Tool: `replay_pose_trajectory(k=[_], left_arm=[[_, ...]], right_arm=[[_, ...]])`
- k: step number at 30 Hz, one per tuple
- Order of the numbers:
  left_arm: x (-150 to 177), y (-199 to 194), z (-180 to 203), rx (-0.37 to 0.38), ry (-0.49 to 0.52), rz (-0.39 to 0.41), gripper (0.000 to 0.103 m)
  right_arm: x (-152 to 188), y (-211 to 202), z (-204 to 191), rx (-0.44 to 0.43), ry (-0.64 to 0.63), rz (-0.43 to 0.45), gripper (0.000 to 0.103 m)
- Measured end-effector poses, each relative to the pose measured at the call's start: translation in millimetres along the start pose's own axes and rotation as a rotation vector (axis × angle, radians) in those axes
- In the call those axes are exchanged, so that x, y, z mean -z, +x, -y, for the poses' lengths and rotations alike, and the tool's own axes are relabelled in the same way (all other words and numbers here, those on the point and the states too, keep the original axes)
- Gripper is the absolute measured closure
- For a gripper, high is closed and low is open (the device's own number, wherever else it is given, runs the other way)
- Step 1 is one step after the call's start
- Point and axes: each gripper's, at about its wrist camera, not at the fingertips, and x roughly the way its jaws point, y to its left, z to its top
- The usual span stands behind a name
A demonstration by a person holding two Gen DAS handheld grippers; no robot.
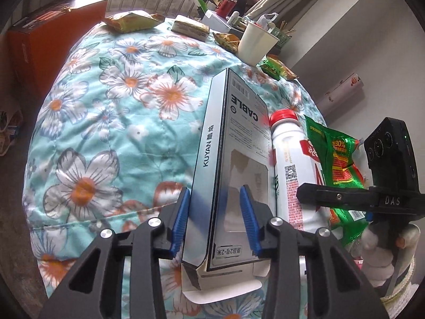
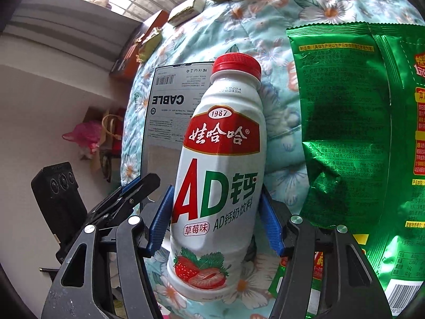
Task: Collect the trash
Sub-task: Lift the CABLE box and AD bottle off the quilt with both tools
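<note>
The left tool [image 1: 215, 204] sat closest to its camera, its blue pads [image 1: 181, 218] on either side of a grey cable box [image 1: 233, 164] that stood on its long edge. The left pad lay against the box's narrow side, while the right one seemed to press on its printed face near the cut-out window, so the tool looked closed on the box at a medium width. The box's end flap hung open just below the pads. Everything rested on a flowered quilt [image 1: 114, 122] in pale blue, white and orange; what carried the quilt could not be told.

Just beside the box lay a white milk-drink bottle [image 2: 217, 175] with a red cap, and the right tool [image 2: 215, 218] had its pads close on both sides of the bottle's lower body. The left pad touched the label; the right pad's contact was hard to make out, so the grip appeared made but could not be called certain. A crinkled green snack bag [image 2: 345, 138] lay next to the bottle on its other side.

Further off on the quilt stood a white paper cup [image 1: 256, 43], with small yellow and green wrappers [image 1: 132, 21] scattered near it, and an orange carton [image 1: 50, 34] stood beyond the quilt's edge.
</note>
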Motion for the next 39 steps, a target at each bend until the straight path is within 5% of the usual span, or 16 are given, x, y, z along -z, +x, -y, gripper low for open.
replay_pose_trajectory(k=[13,17,21,39], left_arm=[[97.4,-77.9,-17.8,-0.048,-0.062,-0.03,0.066],[95.3,-84.0,-8.1,-0.16,-0.022,0.012,0.035],[80.0,-75.3,8.5,-0.2,0.026,0.037,0.022],[69.8,-31.3,23.9,-0.29,-0.02,-0.053,0.013]], right_arm=[[74.7,15.2,-30.8,-0.059,-0.136,-0.112,0.045],[76.6,0.7,-31.4,0.018,-0.153,-0.044,0.045],[74.3,-8.9,-29.1,0.066,-0.159,0.011,0.045],[74.4,-14.3,-22.8,0.112,-0.191,0.054,0.039]])
